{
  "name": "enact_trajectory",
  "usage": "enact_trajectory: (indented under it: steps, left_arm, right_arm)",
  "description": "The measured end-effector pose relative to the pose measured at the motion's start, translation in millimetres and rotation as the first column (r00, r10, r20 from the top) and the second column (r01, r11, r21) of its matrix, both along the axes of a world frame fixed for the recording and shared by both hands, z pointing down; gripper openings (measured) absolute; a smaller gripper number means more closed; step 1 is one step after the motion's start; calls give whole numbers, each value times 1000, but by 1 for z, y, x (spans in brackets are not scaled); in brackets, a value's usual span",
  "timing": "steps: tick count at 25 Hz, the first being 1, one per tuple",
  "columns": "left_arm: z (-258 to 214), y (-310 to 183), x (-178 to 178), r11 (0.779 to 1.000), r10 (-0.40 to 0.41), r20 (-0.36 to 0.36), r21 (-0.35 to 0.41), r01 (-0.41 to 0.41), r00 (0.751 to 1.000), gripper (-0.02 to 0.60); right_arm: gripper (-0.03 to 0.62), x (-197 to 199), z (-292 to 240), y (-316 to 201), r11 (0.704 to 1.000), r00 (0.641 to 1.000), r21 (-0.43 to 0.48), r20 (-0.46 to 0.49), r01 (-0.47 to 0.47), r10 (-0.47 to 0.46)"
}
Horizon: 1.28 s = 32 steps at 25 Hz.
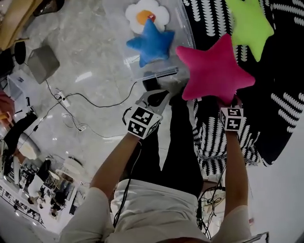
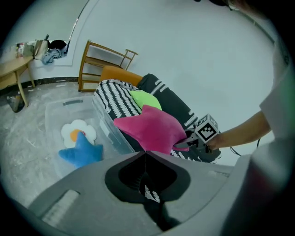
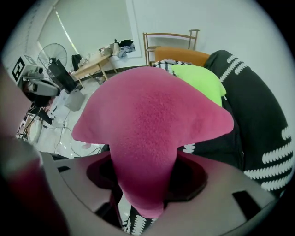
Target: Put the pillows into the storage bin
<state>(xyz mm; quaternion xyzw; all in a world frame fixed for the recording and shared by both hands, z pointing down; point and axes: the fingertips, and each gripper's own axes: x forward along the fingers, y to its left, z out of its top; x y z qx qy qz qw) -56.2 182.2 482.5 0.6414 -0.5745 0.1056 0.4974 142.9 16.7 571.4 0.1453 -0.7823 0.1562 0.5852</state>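
Between the fingers of the right gripper (image 1: 227,103) sits one point of a pink star pillow (image 1: 213,71). The fingers pinch that point and the rest of the star spreads out above them. The pillow is held up in the air over the edge of a black couch with white stripes (image 1: 285,71), just beside a clear storage bin (image 1: 156,74) and not in it. A lime green star pillow (image 1: 247,23) lies further back on the couch. The bin stands on the pale marble floor (image 1: 85,61) against the couch, and a blue star pillow (image 1: 151,42) and a white flower pillow (image 1: 147,14) lie inside it. The left gripper (image 1: 158,96) hangs near the bin's near edge, its fingers pressed together with nothing between them.
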Motion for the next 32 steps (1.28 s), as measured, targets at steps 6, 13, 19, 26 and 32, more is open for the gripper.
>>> enact_trajectory:
  steps: [6, 13, 19, 26, 32]
  left_arm:
    - [-2, 31, -39, 997, -79, 3, 3, 79, 997, 18]
    - [-1, 69, -84, 984, -176, -9, -17, 176, 984, 18]
    - [8, 93, -111, 974, -226, -16, -37, 225, 974, 18]
    - [18, 105, -132, 971, -234, -20, -48, 233, 972, 18]
    - [16, 97, -142, 976, -216, -25, -38, 215, 976, 18]
  right_arm:
    - [265, -91, 8, 42, 992, 993, -47, 42, 114, -112]
    - [265, -183, 28, 93, 965, 979, -171, 78, 197, -186]
    - [275, -235, 49, 115, 954, 990, -277, 114, 116, -88]
    - [462, -239, 73, 130, 928, 1000, -373, 17, 14, -8]
    - [463, -230, 62, 111, 958, 999, -286, 32, 26, -18]
